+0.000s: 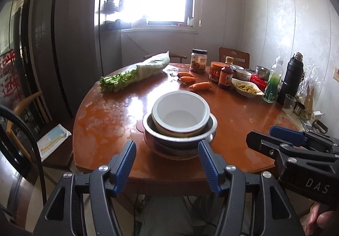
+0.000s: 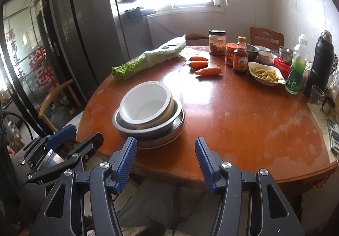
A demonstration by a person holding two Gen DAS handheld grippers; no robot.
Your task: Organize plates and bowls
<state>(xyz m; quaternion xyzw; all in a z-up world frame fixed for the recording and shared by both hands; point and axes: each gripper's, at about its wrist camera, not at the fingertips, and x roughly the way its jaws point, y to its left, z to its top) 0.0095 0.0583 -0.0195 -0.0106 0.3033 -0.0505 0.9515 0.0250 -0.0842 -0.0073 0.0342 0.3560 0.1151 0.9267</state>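
Both grippers, left gripper (image 1: 167,159) and right gripper (image 2: 165,156), hover with fingers apart, empty, just short of the bowl stack (image 1: 180,121) near the desk (image 1: 243,121) edge. Steel's slippery and the white bowl looks breakable, so I'd grab the bottom rim.

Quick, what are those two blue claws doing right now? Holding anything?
Left gripper: open, holding nothing, just short of the stacked bowls.
Right gripper: open, holding nothing, at the table edge.
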